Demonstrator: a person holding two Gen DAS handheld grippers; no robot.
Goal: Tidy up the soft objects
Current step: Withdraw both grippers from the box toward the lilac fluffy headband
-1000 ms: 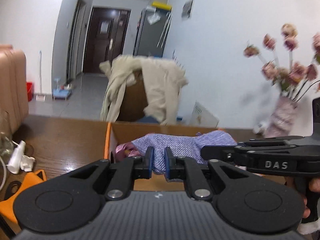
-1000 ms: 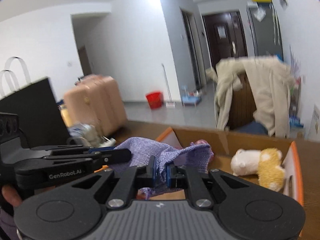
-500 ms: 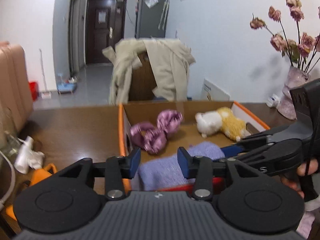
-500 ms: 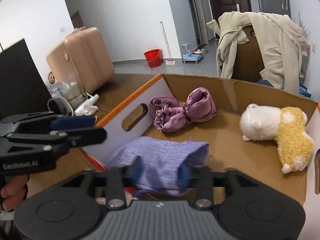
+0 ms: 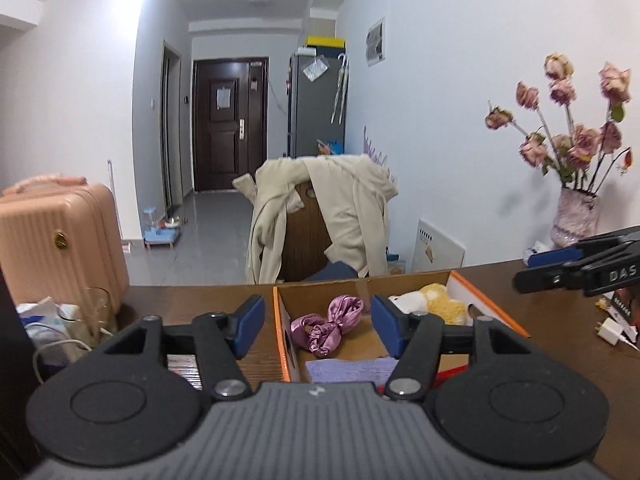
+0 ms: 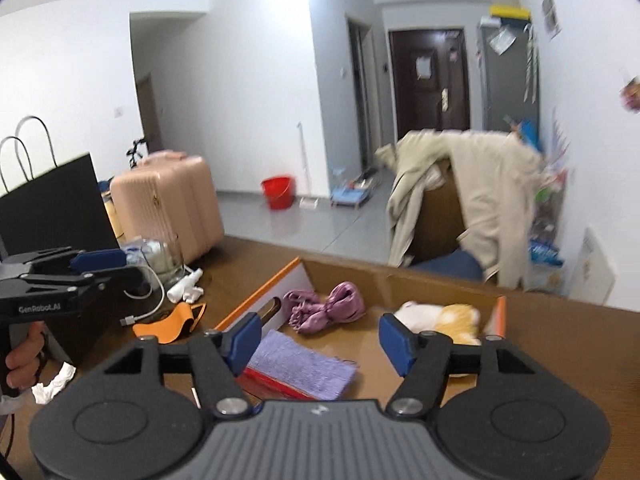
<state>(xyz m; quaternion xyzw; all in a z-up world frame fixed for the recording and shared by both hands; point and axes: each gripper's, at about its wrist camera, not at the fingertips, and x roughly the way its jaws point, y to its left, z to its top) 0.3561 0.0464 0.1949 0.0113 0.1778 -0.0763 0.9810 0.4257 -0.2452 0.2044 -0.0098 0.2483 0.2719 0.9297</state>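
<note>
Jaws on both grippers stand well apart and grip nothing, having just been opening; the left gripper [image 5: 318, 326] and the right gripper [image 6: 320, 342] hover at the near edge of the cardboard box [image 6: 404, 276], a pose that reads as a release, with the cloth let go so it stays inside. Just beyond the right gripper's fingertips, the folded lilac cloth [image 6: 302, 364] lies flat in the near corner of the box, resting partly on something red beneath it and touching neither pad. Further in, a crumpled pink satin piece [image 6: 326, 308] sits near the wall with the hand slot, and a white-and-yellow plush toy [image 6: 438, 314] lies toward the opposite, orange-edged end, well apart from the cloth. All three soft things seem gathered in this one box, so the sorting looks far along. Outside it, on the wooden table [image 6: 568, 344], an orange mask [image 6: 170, 322] lies beside a white cable. Beyond the table stand a chair draped with a beige coat [image 5: 340, 212], a pink suitcase [image 5: 60, 240] and a vase of dried roses [image 5: 576, 216].
</note>
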